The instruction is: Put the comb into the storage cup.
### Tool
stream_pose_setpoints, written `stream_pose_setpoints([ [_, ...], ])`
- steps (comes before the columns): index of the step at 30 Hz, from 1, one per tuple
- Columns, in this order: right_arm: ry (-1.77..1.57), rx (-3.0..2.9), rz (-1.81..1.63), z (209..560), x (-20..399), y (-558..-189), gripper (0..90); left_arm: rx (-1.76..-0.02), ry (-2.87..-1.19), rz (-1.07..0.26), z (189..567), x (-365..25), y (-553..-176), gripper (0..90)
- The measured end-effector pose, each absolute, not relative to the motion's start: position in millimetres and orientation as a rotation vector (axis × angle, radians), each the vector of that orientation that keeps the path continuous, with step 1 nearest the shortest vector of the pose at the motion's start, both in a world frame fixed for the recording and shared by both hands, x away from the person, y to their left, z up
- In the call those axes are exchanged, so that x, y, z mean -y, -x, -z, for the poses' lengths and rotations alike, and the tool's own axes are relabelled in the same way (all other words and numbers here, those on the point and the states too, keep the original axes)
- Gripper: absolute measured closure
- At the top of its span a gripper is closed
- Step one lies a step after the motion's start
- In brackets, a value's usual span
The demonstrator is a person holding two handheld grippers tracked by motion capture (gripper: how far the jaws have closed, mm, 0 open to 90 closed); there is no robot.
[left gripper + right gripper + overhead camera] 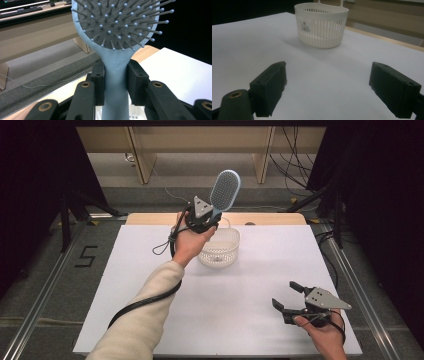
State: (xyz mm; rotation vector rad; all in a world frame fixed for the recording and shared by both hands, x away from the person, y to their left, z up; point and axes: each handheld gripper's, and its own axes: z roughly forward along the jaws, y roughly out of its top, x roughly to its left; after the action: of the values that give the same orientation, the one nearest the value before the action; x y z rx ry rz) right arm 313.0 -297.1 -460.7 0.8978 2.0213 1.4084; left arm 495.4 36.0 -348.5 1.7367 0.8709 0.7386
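A light blue hairbrush point(225, 190) is held upright above the far side of the table, its bristled head up. My left gripper point(204, 218) is shut on its handle; in the left gripper view the jaws clamp the handle of the hairbrush point(116, 82) from both sides, with my left gripper point(115, 80) centred low in that view. Just below and in front of it stands a white slatted basket point(219, 247), also the basket point(322, 25) seen far off in the right gripper view. My right gripper point(289, 295) rests near the table's front right, open, with nothing between its jaws point(328, 90).
The white table top point(150, 285) spreads wide around the basket. A wooden strip point(150, 218) runs along its far edge. Cables point(295, 165) and dark stands lie on the floor beyond the table.
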Motion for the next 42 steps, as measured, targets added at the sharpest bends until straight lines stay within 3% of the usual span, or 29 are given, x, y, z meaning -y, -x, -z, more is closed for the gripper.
stream_pose_setpoints([
  [42,-0.9,-2.021,-1.41,460.5,297.6,-312.9,15.2,-0.86,-1.756,-0.746,357.8,-32.2,-504.4,69.6],
])
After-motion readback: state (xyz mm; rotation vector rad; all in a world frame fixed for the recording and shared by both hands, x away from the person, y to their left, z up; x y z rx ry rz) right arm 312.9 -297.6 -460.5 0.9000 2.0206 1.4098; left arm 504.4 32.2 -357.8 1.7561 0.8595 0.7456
